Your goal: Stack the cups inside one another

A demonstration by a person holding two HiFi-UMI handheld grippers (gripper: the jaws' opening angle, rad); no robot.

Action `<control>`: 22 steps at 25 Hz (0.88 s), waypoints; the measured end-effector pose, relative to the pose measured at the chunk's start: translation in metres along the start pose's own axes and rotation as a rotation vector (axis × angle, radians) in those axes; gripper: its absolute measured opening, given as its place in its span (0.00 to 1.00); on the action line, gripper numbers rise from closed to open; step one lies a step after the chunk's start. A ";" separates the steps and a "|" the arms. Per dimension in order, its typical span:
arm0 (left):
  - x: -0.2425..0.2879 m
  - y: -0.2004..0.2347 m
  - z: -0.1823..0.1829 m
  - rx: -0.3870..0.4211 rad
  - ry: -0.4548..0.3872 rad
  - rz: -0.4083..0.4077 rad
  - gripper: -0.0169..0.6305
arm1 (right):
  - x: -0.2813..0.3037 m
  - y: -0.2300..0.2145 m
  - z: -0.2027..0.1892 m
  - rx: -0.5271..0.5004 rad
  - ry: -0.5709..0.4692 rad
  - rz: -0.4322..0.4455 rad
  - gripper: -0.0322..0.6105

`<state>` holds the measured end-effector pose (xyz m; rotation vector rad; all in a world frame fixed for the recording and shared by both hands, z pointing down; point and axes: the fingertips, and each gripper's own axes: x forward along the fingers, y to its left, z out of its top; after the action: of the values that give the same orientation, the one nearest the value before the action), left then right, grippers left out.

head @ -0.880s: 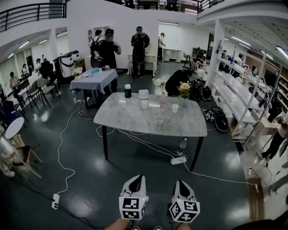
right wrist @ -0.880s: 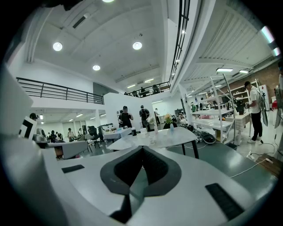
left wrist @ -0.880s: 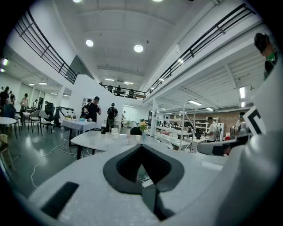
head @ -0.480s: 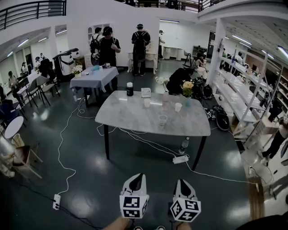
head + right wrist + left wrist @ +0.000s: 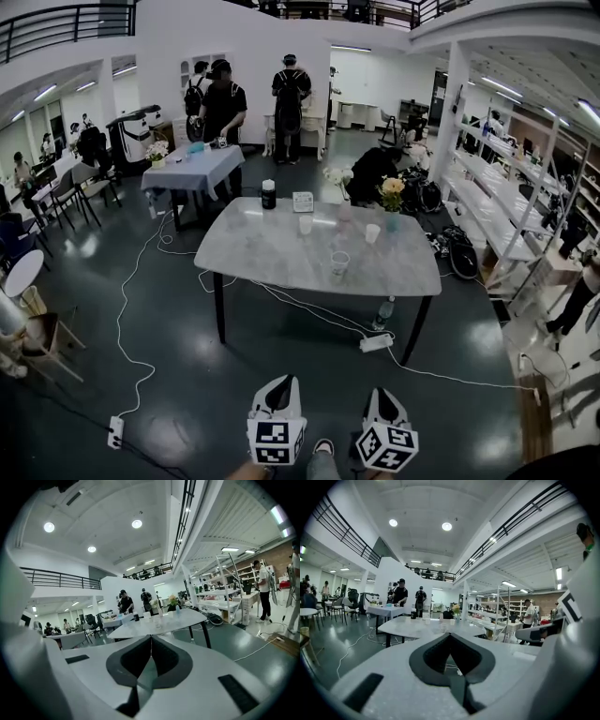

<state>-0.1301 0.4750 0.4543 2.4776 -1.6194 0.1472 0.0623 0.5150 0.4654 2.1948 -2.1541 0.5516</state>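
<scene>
Both tongs shut and empty: left gripper [image 5: 282, 384] and right gripper [image 5: 384, 396] side by side, jaws pressed together. Ahead, dark floor [image 5: 187, 375] strewn with white cables [image 5: 118, 323]. Well beyond, the marble table [image 5: 262, 253]: clear cup [image 5: 339, 263] near its front edge, white cups [image 5: 305, 225] further back, flowers [image 5: 392, 191] at the far edge

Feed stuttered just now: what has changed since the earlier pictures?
The table shows slightly larger, so the person seems to have stepped nearer. A shoe now shows between the left gripper and right gripper, which sit lower in the head view. Both grippers stay shut and empty, and the cups on the table stand apart as before.
</scene>
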 end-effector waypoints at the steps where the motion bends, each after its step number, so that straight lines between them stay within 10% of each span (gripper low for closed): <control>1: 0.006 0.003 -0.002 0.002 0.007 0.005 0.03 | 0.007 -0.003 -0.001 0.003 0.005 -0.005 0.06; 22: 0.196 0.024 0.043 0.008 0.032 0.085 0.03 | 0.199 -0.065 0.072 0.009 0.038 0.017 0.06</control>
<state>-0.0737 0.2805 0.4498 2.4007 -1.7148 0.2045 0.1404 0.3076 0.4643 2.1539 -2.1574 0.6000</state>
